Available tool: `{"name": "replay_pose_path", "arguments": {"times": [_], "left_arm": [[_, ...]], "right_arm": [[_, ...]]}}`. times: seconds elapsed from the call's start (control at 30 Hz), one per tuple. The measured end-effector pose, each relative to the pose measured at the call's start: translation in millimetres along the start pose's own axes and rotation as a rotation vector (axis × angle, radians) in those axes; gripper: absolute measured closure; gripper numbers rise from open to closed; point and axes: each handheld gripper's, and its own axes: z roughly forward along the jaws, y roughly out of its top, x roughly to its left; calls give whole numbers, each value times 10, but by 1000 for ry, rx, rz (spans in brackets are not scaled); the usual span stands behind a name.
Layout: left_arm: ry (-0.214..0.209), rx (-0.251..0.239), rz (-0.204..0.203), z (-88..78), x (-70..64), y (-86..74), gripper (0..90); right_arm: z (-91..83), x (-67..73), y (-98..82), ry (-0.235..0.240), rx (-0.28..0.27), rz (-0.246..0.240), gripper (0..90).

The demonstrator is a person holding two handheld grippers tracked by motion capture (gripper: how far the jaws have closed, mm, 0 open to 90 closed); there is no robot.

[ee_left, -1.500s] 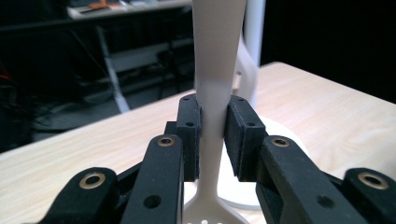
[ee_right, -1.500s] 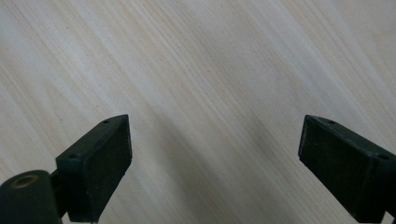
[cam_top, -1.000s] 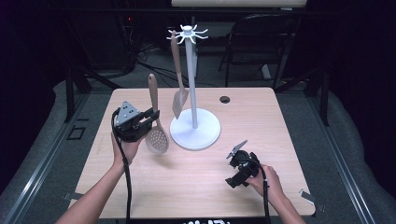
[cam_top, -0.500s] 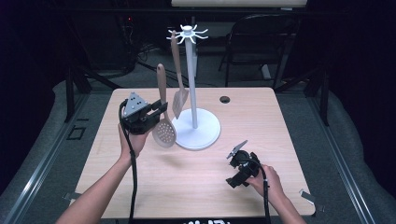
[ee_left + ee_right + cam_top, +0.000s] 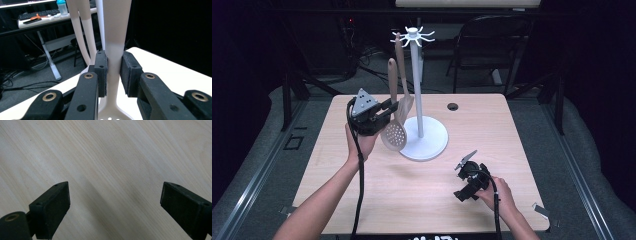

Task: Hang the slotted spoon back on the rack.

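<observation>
Wooden table [image 5: 362, 200] bare across its whole near half, with open room from 5 to 8 o'clock of the white utensil stand [image 5: 417, 90]; far edge close behind the stand's round base, and a small dark grommet [image 5: 453, 106] just inside that edge at 1 o'clock of the base. Right edge of the table well apart from everything held.

Skimmer spoon [image 5: 392, 112] lifted clear of the table, just beside the stand pole at 9 o'clock of it. Long axis near upright: handle pointing up toward 12 o'clock, perforated bowl down toward 6 o'clock, above the edge of the base. Left gripper [image 5: 113, 75] clamped on the handle's lower neck, pads [image 5: 101, 72] pressed to both flanks, just above where the neck widens into the bowl.

Right gripper [image 5: 115, 202] resting low at 4 o'clock of the stand, jaws spread wide with bare wood grain between them, gripping nothing.

Counted: 1 stand, 1 skimmer in the claw, 1 spatula [image 5: 402, 75] hanging from a top hook, 2 grippers, 1 grommet.
</observation>
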Motion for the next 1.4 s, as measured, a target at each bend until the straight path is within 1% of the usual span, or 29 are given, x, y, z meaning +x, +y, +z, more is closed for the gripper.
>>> {"name": "replay_pose_path", "arguments": {"times": [0.03,0.1,0.17,0.2,0.27,0.3,0.4,0.43,0.5,0.57,0.6,0.63,0.7,0.73,0.8,0.83,0.97,1.0,1.03,1.07,1.1,1.13,1.17,1.23,1.4], "left_arm": [[1,-6,-3,6,4,12,765],[2,-15,-10,23,12,40,765],[5,-17,-15,35,16,65,765],[7,-18,-15,39,17,75,765],[9,-17,-12,52,17,104,765],[11,-15,-11,56,17,113,765],[11,-13,-14,89,24,144,765],[12,-9,-13,99,27,149,765],[8,-5,-23,132,40,156,765],[3,0,-33,166,56,159,765],[3,5,-37,182,62,163,765],[3,5,-39,192,67,165,765],[0,12,-46,220,78,173,765],[-1,17,-47,235,83,178,765],[0,18,-46,258,85,186,765],[0,17,-47,265,83,189,765],[4,21,-48,300,82,212,765],[4,24,-49,302,84,217,765],[4,18,-54,312,84,220,765],[2,21,-53,317,83,225,765],[4,22,-52,321,80,230,765],[5,26,-44,327,78,238,765],[4,24,-46,333,73,241,765],[4,26,-44,347,72,252,765],[8,33,-43,379,78,270,765]], "right_arm": [[-6,-3,2,-7,6,-5,86],[2,-4,-4,0,-10,7,87],[-1,-13,-1,2,1,2,86],[6,-3,-3,7,-9,12,86],[-2,-1,1,0,-5,4,86],[-12,1,5,-8,0,0,86],[-8,2,1,-2,-6,4,86],[6,7,-8,2,-22,17,86],[-6,-3,-3,-6,-5,3,86],[-8,1,-3,-4,-8,4,86],[-16,-2,0,-16,4,-4,87],[4,6,-8,-4,-18,13,87],[9,5,-8,-5,-17,13,86],[-7,-7,1,-7,7,-6,87],[-11,-4,3,-16,10,-9,87],[-3,-4,0,-10,3,-3,87],[-5,-2,0,-11,3,-3,87],[2,6,-6,-11,-9,7,87],[-8,2,-1,-14,1,-3,87],[-10,3,0,-7,0,-3,87],[-11,5,-1,-14,-1,-4,87],[-11,5,-1,-14,-2,-4,87],[-11,3,-2,-12,-2,-3,87],[-14,-2,0,-20,8,-9,87],[-15,0,-1,-16,1,-4,87]]}}
